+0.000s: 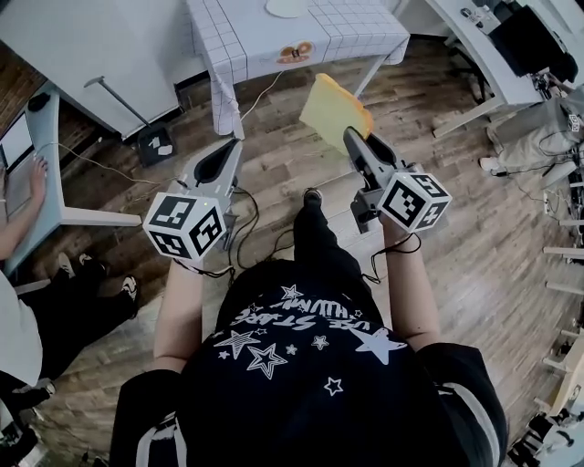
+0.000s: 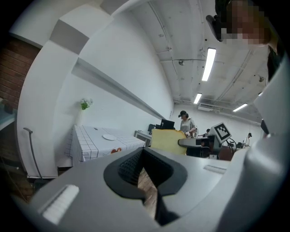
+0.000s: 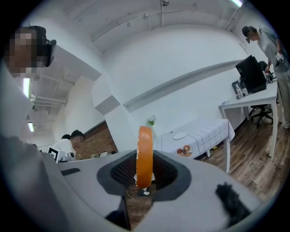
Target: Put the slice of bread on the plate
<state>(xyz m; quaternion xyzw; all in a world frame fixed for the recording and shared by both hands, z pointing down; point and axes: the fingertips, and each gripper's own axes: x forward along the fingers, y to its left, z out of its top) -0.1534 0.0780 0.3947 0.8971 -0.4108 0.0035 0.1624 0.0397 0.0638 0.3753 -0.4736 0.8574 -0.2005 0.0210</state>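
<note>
A slice of bread [image 1: 334, 109] with an orange crust stands on edge between the pads of my right gripper [image 1: 352, 137], which is shut on it above the wooden floor. In the right gripper view the bread [image 3: 145, 154] shows edge-on between the jaws [image 3: 145, 171]. The white plate [image 1: 288, 7] lies on a table with a checked cloth [image 1: 246, 41], ahead of both grippers; it also shows as the plate [image 3: 179, 135] and the plate [image 2: 109, 137]. My left gripper [image 1: 234, 148] is level with the right one, its jaws together and empty [image 2: 144, 156]. From it the bread [image 2: 167, 139] appears at the right.
A grey desk [image 1: 50, 164] stands at the left with a seated person's hand [image 1: 36, 178] on it. Cables and a black box [image 1: 155, 144] lie on the floor by the table leg. White desks [image 1: 493, 64] and chairs crowd the right side. A printed picture [image 1: 294, 52] marks the cloth's edge.
</note>
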